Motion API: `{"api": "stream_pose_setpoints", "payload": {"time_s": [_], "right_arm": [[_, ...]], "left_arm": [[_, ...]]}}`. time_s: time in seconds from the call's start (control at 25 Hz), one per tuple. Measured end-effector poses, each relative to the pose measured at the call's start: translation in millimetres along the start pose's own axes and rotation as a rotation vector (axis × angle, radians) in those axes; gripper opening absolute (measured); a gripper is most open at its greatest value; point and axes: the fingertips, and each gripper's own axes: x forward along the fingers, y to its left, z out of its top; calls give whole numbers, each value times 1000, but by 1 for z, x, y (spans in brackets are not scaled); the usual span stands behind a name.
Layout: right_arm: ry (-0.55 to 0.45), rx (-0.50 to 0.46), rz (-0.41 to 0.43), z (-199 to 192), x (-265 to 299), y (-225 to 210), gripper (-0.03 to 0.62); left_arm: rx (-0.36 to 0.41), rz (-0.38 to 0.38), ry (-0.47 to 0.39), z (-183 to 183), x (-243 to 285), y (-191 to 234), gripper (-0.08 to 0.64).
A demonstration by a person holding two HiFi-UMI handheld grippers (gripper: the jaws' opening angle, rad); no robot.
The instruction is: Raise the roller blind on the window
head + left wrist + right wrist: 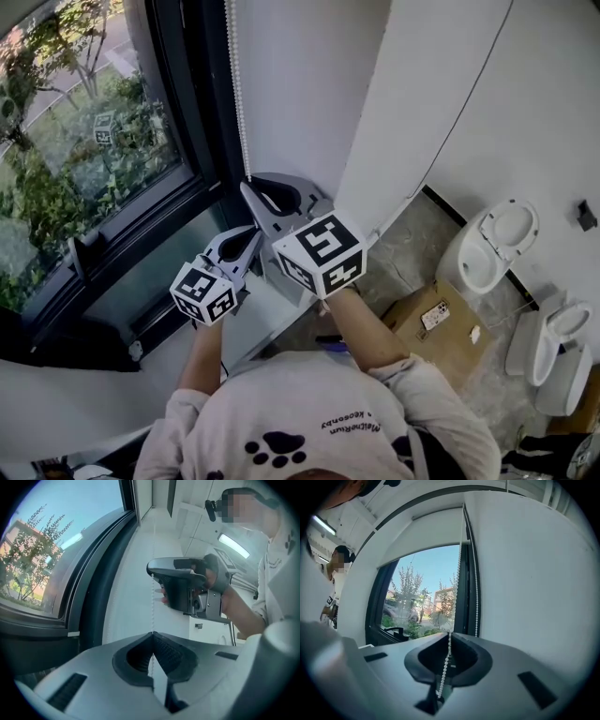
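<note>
A white bead chain [238,84] hangs down beside the dark window frame [192,112]. My right gripper [250,184] is shut on the chain, which runs up from its fingertips [449,633] toward the white roller blind [426,531]. The blind covers the top of the window. A second strand [476,597] hangs just to the right. My left gripper [255,231] sits directly below the right one, also shut on the chain [153,597] at its tips [152,633]. The left gripper view looks up at the right gripper [187,588], held in a hand.
A white wall [309,84] stands right of the chain. Below right, on the floor, are a cardboard box [441,328] and two white toilets [492,244] [562,347]. A black window handle [80,248] sticks out at the left, with trees outside the glass.
</note>
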Motion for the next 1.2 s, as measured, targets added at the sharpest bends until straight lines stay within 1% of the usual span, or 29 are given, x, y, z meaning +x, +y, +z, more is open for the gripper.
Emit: {"api": "stream_pose_setpoints", "payload": {"time_s": [0.16,0.28,0.44,0.52,0.68,0.8,0.88,0.96,1.0,1.04,1.08,1.2], "right_arm": [[4,17,9,-6,1,2,17],[14,51,18,-18,2,2,11],[14,69,20,-33,2,4,11],[15,59,12,-40,2,4,11],[26,-9,-17,-49,1,5,9],[20,6,-12,-49,1,6,9],[20,21,-10,-49,1,4,9],[22,32,-10,-50,1,2,9],[22,37,-10,-50,1,1,9],[21,41,-10,-50,1,0,9],[20,46,-11,-50,1,-1,9],[18,48,-12,-50,1,-1,9]], "left_arm": [[-2,3,14,-8,0,0,8],[-12,13,29,-20,-1,2,8],[-31,15,41,-35,-1,2,8],[-32,15,43,-43,-2,2,8],[-21,5,43,-50,-3,-1,8],[9,11,56,-50,-3,0,9],[8,-2,70,-50,-5,-1,9],[-14,-23,64,-45,-8,-4,16],[-29,-31,49,-40,-10,-6,38],[-41,-40,33,-33,-12,-8,74],[-47,-47,17,-24,-15,-9,89],[-44,-45,-31,6,-24,-8,89]]}}
